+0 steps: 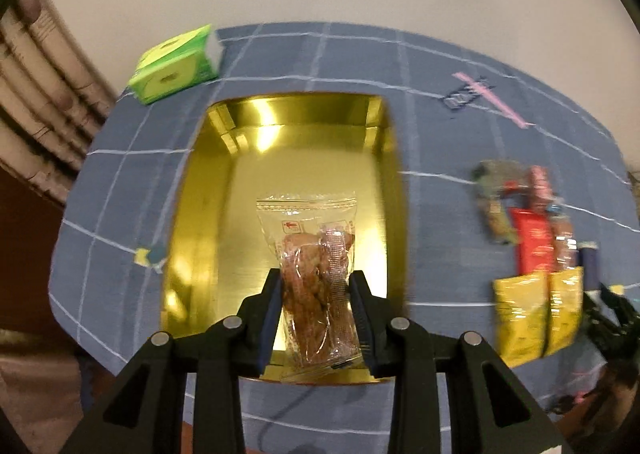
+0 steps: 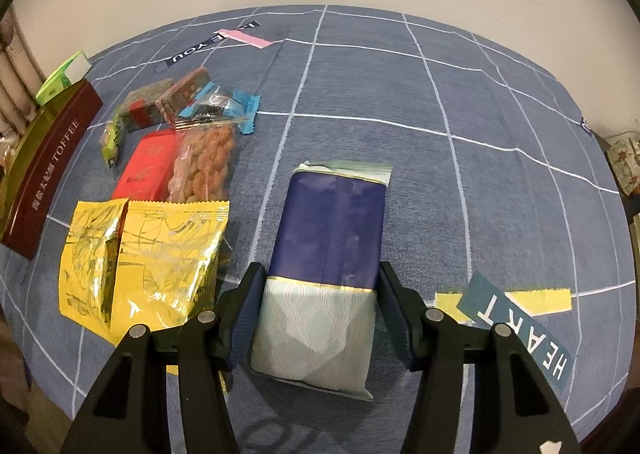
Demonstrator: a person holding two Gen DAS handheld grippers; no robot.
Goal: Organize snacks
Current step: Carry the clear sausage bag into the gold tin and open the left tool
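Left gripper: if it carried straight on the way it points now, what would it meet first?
Probably the gold tray's floor. The left gripper, shut on a clear snack packet, points steeply down into it; depth is unclear.

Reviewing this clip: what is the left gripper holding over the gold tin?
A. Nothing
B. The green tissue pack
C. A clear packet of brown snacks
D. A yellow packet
C: the left gripper has its fingers pressed on both sides of a clear packet with brown snacks inside, above the open gold tin; the yellow packets lie on the cloth to the right.
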